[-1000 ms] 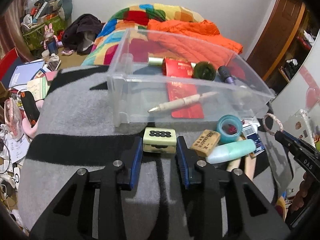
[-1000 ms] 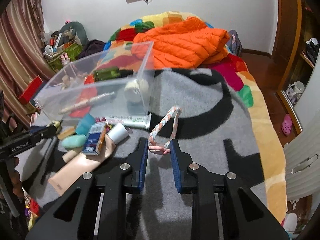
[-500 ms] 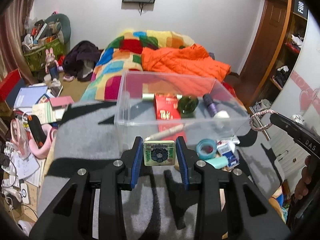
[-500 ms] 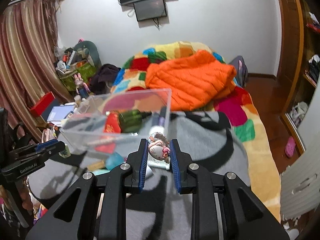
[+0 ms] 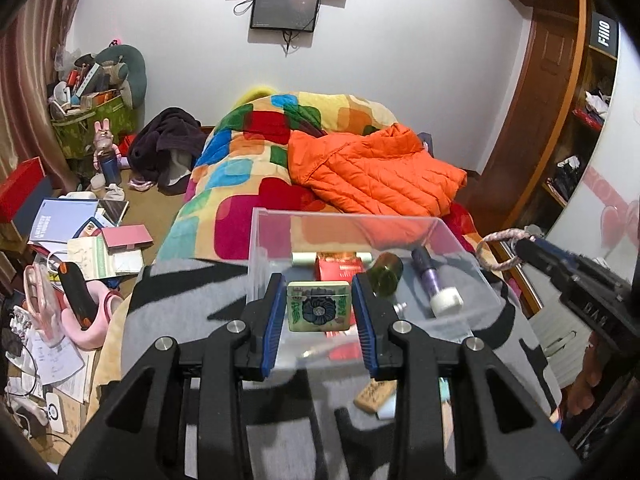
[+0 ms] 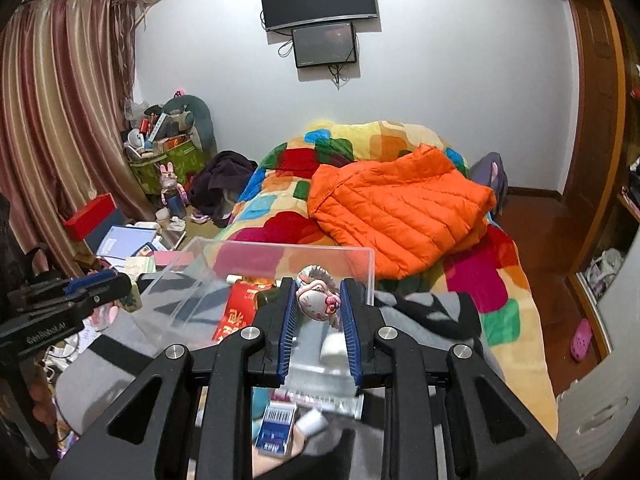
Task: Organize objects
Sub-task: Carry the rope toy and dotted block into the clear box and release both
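Up front, one pale green tile (image 5: 319, 306) with a dark blue flower printed on its face sits clamped between the blue pads of the left tongs (image 5: 319, 312), held upright in the air just before the near wall of one clear plastic bin (image 5: 460, 258). The right tongs (image 6: 318, 306) are closed on one small charm (image 6: 318, 300), a white cat-like face with pink marks; from the left wrist view a braided pink-and-white loop (image 5: 498, 250) hangs from those tongs beside the bin's right side. Inside the bin lie one red packet (image 5: 340, 266), one dark green bottle (image 5: 386, 278) and one purple tube with a white cap (image 5: 434, 286). The bin stands on a grey and black blanket (image 5: 180, 304) on the bed, with one orange puffer jacket (image 5: 372, 176) beyond it.
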`<action>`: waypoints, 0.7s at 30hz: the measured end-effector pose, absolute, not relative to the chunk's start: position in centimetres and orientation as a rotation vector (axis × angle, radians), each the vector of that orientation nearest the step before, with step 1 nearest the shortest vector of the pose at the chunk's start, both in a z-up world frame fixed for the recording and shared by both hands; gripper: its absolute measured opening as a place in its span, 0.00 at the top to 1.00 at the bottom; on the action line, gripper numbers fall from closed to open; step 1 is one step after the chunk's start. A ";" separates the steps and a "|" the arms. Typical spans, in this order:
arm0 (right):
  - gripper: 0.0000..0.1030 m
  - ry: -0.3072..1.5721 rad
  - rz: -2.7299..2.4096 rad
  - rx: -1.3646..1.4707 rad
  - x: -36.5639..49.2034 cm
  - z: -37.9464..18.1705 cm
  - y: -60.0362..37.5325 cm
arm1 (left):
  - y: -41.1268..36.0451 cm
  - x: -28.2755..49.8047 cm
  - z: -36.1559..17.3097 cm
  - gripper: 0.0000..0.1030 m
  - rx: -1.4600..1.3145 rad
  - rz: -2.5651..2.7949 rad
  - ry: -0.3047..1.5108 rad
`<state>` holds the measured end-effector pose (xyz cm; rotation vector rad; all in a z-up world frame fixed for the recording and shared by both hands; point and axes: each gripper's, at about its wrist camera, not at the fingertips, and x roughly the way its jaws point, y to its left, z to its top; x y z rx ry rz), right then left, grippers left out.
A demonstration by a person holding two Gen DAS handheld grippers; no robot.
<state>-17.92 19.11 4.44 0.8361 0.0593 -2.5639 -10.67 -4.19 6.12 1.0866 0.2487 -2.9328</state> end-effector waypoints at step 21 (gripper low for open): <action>0.80 0.234 -2.443 1.092 -22.9 -2.7 14.6 | -3.6 -17.6 -0.2 0.68 1.377 -2.836 0.177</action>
